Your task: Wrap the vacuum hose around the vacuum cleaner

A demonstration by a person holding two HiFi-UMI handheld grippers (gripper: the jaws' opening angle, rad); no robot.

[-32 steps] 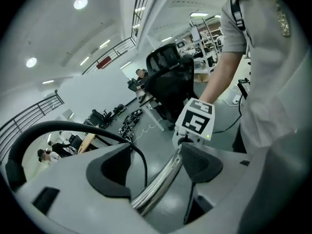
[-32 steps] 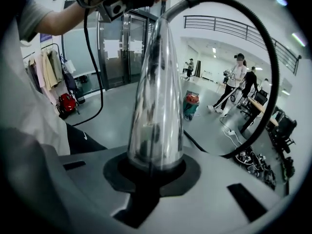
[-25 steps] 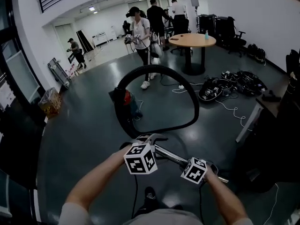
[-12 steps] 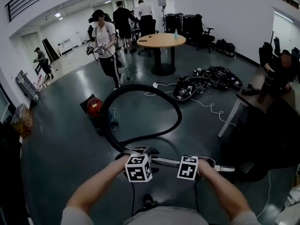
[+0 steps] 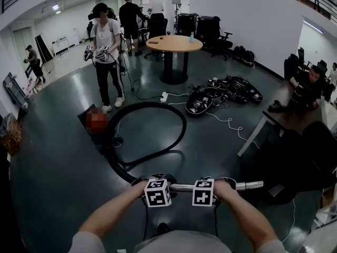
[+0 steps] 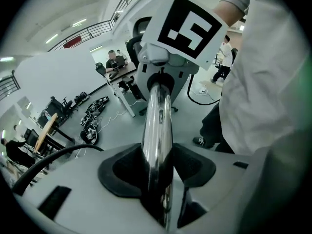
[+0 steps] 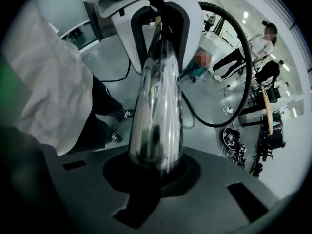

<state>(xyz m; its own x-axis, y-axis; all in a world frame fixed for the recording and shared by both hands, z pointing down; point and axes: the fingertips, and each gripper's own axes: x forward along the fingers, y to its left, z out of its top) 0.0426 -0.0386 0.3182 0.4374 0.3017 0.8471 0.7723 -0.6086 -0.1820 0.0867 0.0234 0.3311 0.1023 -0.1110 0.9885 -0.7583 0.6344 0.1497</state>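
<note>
Closing left gripper (image 6: 156,174): jaws draw in on the chrome tube (image 5: 181,186), their black pads against its sides.
Clenched right gripper (image 7: 156,165): jaws grasp the same tube at its wider, flared part.
Tube surface: smooth, round and mirror-bright, held level between both grippers.
Black vacuum hose (image 5: 181,125): matte, arcing in one wide loop over the floor (image 5: 63,162).
Canister vacuum cleaner (image 5: 89,115): small and dark, on the glossy grey floor, well ahead.
</note>
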